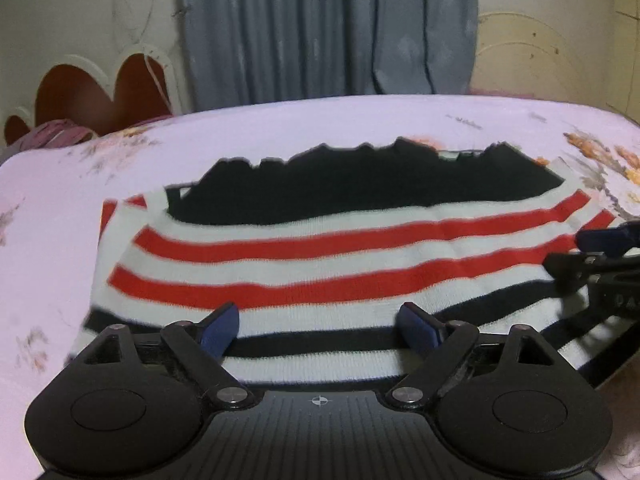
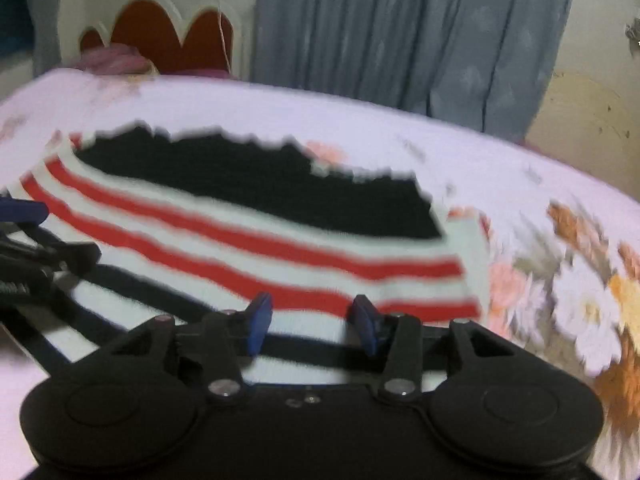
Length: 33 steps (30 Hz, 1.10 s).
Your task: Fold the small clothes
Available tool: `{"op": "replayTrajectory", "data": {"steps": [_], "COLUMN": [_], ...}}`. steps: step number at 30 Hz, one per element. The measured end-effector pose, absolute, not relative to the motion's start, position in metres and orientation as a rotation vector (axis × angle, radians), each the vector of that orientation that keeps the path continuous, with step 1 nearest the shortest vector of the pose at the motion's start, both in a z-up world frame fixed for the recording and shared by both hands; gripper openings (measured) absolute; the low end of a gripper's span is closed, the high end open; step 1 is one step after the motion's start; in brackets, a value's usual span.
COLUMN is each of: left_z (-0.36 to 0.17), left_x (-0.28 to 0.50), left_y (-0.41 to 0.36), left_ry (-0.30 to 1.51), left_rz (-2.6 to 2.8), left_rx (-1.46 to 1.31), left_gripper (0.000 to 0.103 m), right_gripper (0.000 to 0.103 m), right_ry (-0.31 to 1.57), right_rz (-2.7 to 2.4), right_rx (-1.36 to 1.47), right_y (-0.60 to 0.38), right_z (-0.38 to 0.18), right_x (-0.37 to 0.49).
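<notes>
A small knitted garment (image 1: 320, 248) with white, red and black stripes and a broad black band along its far side lies spread flat on the bed. My left gripper (image 1: 318, 330) hovers over its near left part, blue pads wide apart, open with nothing pinched. My right gripper (image 2: 312, 322) is over the garment (image 2: 260, 240) near its right end, jaws partly apart over the black-and-white stripes and gripping no cloth. Each gripper shows in the other's view: the right gripper (image 1: 600, 248) at the right edge, the left gripper (image 2: 24, 232) at the left edge. The garment's near hem is hidden under both gripper bodies.
The bed has a pale lilac sheet (image 1: 360, 120) with large printed flowers (image 2: 580, 300) to the right of the garment. A grey-blue curtain (image 1: 328, 28) hangs behind the bed. A red and cream headboard (image 1: 100, 88) and a pink bundle (image 1: 52, 136) are at far left.
</notes>
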State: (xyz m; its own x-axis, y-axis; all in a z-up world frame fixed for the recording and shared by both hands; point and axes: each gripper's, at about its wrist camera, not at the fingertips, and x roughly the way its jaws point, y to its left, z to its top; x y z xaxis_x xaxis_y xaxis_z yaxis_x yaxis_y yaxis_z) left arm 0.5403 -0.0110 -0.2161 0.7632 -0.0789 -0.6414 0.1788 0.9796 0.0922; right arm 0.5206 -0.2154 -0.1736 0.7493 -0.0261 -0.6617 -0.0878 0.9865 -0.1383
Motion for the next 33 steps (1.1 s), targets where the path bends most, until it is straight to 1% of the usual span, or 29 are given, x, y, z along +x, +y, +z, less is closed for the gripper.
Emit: {"op": "replayTrajectory", "data": {"steps": [2, 5, 8, 10, 12, 16, 20, 23, 31, 33], "left_z": [-0.207, -0.198, -0.213, -0.223, -0.219, -0.212, -0.217, -0.216, -0.209, -0.199], "left_x": [0.538, 0.523, 0.521, 0.516, 0.513, 0.507, 0.490, 0.484, 0.479, 0.472], "left_y": [-0.009, -0.015, -0.024, -0.023, -0.021, 0.010, 0.054, 0.056, 0.057, 0.045], "left_ry": [0.700, 0.647, 0.702, 0.689, 0.693, 0.685, 0.715, 0.720, 0.725, 0.679], "left_rz": [-0.132, -0.158, -0.184, -0.183, -0.182, -0.104, -0.075, -0.054, -0.010, -0.030], "left_rx": [0.128, 0.159, 0.163, 0.182, 0.186, 0.195, 0.179, 0.177, 0.162, 0.170], "left_gripper": [0.086, 0.086, 0.086, 0.086, 0.086, 0.086, 0.086, 0.086, 0.086, 0.086], "right_gripper": [0.042, 0.042, 0.043, 0.043, 0.043, 0.042, 0.042, 0.042, 0.042, 0.037], "right_ry": [0.743, 0.709, 0.739, 0.756, 0.751, 0.770, 0.811, 0.829, 0.853, 0.833], "right_rz": [0.016, 0.054, 0.127, 0.117, 0.118, 0.069, -0.031, -0.028, -0.019, -0.032], "right_rx": [-0.121, -0.109, -0.147, -0.203, -0.227, -0.272, -0.248, -0.168, -0.169, -0.197], "right_y": [-0.219, -0.210, -0.184, -0.171, -0.168, -0.187, -0.241, -0.264, -0.266, -0.257], "right_z": [-0.169, -0.155, -0.163, -0.173, -0.175, -0.167, -0.170, -0.169, -0.163, -0.153], "right_x": [0.521, 0.513, 0.507, 0.504, 0.501, 0.492, 0.465, 0.450, 0.452, 0.454]}}
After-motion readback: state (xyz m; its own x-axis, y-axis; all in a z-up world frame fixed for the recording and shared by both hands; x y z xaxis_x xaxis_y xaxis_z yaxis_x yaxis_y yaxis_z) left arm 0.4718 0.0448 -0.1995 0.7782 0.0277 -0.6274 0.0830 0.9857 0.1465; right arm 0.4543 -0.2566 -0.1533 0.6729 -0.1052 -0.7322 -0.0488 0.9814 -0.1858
